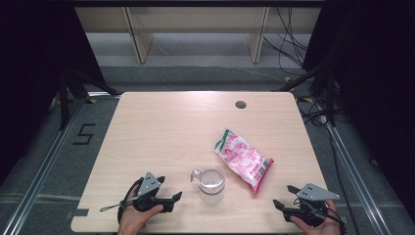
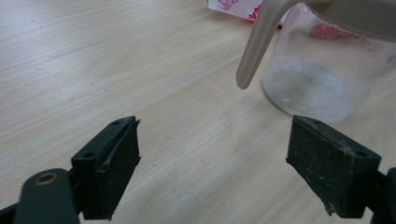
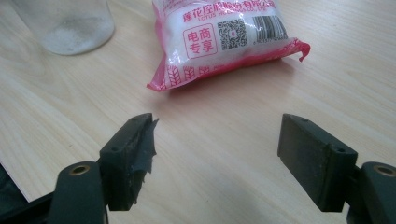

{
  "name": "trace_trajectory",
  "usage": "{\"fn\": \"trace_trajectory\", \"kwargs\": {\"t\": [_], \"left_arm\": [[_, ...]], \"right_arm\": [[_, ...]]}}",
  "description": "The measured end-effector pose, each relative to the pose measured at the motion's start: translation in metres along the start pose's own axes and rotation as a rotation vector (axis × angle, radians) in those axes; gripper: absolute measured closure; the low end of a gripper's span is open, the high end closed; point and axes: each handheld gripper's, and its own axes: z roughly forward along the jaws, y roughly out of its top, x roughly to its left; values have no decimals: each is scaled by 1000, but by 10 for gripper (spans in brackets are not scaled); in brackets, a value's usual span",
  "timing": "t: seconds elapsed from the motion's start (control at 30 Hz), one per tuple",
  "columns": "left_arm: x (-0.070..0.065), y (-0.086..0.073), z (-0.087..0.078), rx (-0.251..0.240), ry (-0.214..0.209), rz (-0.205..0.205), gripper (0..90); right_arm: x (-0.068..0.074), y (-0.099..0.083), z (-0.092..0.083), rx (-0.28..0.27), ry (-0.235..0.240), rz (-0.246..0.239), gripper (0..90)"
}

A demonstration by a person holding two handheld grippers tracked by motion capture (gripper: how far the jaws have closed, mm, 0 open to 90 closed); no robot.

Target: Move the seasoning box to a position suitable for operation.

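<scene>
Both the left gripper (image 1: 177,197) and the right gripper (image 1: 283,197) are held released and empty near the table's (image 1: 161,127) front edge, while the glass jar (image 1: 211,185) and the pink packet (image 1: 243,159) are seen just beside each other between them.

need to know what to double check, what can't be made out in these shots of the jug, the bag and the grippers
- Glass jug: its top is cut off by the upper edge in both gripper views.
- Pink bag: print too small in the high view; the right gripper view crops its far end.
- Left gripper, right gripper: jaws open, but the hands are cut by the bottom edge of the high view.
</scene>
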Motion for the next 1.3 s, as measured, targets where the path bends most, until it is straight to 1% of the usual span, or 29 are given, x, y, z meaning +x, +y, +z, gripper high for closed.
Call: {"fn": "trace_trajectory", "kwargs": {"t": [0.07, 0.13, 0.17, 0.23, 0.3, 0.4, 0.47, 0.5, 0.53, 0.57, 0.6, 0.67, 0.7, 0.73, 0.77, 0.8, 0.87, 0.9, 0.93, 0.97, 1.0, 1.03, 1.1, 1.13, 1.17, 1.2, 1.23, 1.27, 1.3], "left_arm": [[1, 0, 0, 1, 9, 7, 180], [0, 0, 0, -16, 6, -3, 189], [0, 1, 0, -12, 6, 11, 193], [0, 1, 0, -21, 0, 17, 210], [-1, 2, 0, -17, 4, 35, 234], [0, 4, 2, -25, -5, 58, 260], [1, 5, 3, -26, -7, 67, 282], [1, 6, 4, -28, -5, 69, 294], [0, 7, 6, -41, -13, 67, 324], [0, 8, 7, -34, -21, 83, 343], [0, 12, 9, -33, -31, 93, 367], [0, 15, 12, -38, -44, 98, 389], [-1, 18, 14, -41, -50, 106, 411], [-2, 20, 17, -38, -60, 119, 411], [-5, 22, 22, -43, -62, 130, 442], [-6, 23, 24, -37, -71, 141, 451], [-7, 24, 26, -40, -81, 151, 464], [-7, 26, 30, -41, -94, 178, 498], [-7, 26, 30, -41, -94, 178, 513], [-8, 26, 31, -49, -95, 176, 513], [-7, 30, 36, -68, -110, 177, 528], [-7, 30, 36, -68, -110, 177, 530], [-5, 35, 39, -59, -107, 225, 552], [-5, 37, 40, -64, -112, 227, 552], [-6, 40, 42, -68, -131, 227, 570], [-7, 41, 44, -82, -133, 244, 594], [-7, 43, 45, -78, -139, 263, 638], [-8, 44, 47, -84, -155, 274, 638], [-9, 44, 49, -94, -169, 284, 659]], "right_arm": [[0, 0, -1, -6, -20, -11, 282], [-1, 0, -1, -20, -17, -21, 282], [-1, 0, -1, -19, -17, -20, 282], [0, -1, -2, 9, -20, 9, 282], [1, -1, -1, 6, -21, 14, 282], [-1, -1, -1, -5, -22, -12, 282], [-1, -1, -1, -2, -15, -3, 282], [1, -1, -2, 5, -21, 13, 282], [0, -1, -2, 7, -17, 9, 282], [0, -1, -2, 10, -21, 11, 282], [-1, -1, -1, 2, -17, -9, 282], [-1, -1, -1, 2, -17, -10, 282], [-2, -1, 0, -8, -20, -29, 282], [-2, -1, 0, -8, -20, -29, 282], [-2, -2, 1, 6, -5, -10, 281], [-2, -2, 1, 5, -24, -20, 281], [-2, -2, 1, 5, -23, -25, 281], [0, -2, 0, 26, -19, 10, 281], [-2, -2, 1, 12, -20, -16, 281], [-2, -2, 1, 12, -20, -16, 281], [-2, -2, 1, 8, -18, -25, 281], [-2, -2, 1, 8, -18, -25, 281], [-2, -2, 2, 14, -17, -28, 281], [-2, -2, 2, 14, -17, -28, 281], [-3, -2, 2, 16, -14, -31, 281], [-3, -2, 3, 15, -14, -35, 281], [-2, -2, 2, 22, -15, -16, 281], [-2, -2, 2, 22, -15, -16, 281], [0, -2, 2, 25, -17, 6, 281]]}}
